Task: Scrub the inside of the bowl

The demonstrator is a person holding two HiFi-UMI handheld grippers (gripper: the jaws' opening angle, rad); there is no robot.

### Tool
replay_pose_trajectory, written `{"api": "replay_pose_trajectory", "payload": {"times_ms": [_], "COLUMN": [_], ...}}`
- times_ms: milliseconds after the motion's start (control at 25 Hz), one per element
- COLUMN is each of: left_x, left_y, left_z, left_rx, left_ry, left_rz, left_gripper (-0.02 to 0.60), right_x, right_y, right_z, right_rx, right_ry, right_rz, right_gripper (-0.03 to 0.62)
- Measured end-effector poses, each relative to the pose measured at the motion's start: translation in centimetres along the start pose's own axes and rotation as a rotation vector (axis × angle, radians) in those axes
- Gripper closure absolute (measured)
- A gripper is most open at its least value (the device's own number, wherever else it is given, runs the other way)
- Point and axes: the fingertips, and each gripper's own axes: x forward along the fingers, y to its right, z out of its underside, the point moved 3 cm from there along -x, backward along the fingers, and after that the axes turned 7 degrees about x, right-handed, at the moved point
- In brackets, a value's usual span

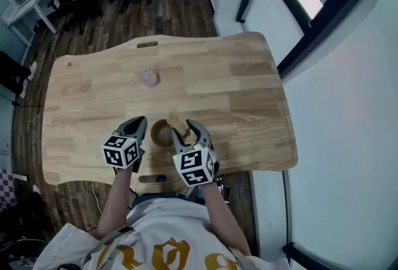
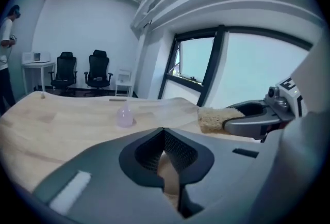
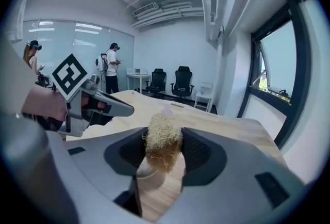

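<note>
two tools met at the bowl [image 1: 160,134], lower centre of the head view, on the wooden surface [image 1: 249,88]. left tool [image 2: 164,134] was closed on the bowl's left rim. right tool [image 1: 188,129] gripped a fibrous scrubber [image 3: 163,138] at the bowl's upper right edge.

A: Left gripper [image 2: 164,131]?
B: Jaws are meeting at the tips; a brown surface [image 2: 168,179] is showing through the gap beneath.
A: Beyond it?
B: A pink dome [image 2: 124,116] is sitting on the table [image 2: 56,125]; right of the left gripper, the right gripper [image 2: 230,121] is holding a sponge [image 2: 216,117].
</note>
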Motion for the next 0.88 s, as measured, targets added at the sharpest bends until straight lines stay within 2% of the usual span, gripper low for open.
{"api": "replay_pose_trajectory", "payload": {"times_ms": [160,320,480,880], "left_x": [-2.4,-4.6,-5.5,-6.1], "left_y": [1.6,2.6,2.9,3.2], "left_z": [-3.0,-4.7,-5.1,-5.2], "left_rx": [0.040,0.106,0.115,0.108], "left_ry": [0.110,0.205,0.230,0.242], "left_rz": [-0.005,-0.036,-0.043,-0.051], "left_gripper": [0.580,0.580,0.580,0.580], "right_x": [-1.3,-2.8,-3.8,-4.5], "right_y": [-1.1,-1.1,-0.6,-0.4], "right_z": [-1.7,-2.7,-3.2,-3.0], "right_rx": [0.021,0.018,0.029,0.037], "right_ry": [0.094,0.157,0.200,0.196], "right_rz": [-0.006,0.035,0.066,0.088], "right_gripper": [0.411,0.411,0.411,0.411]}}
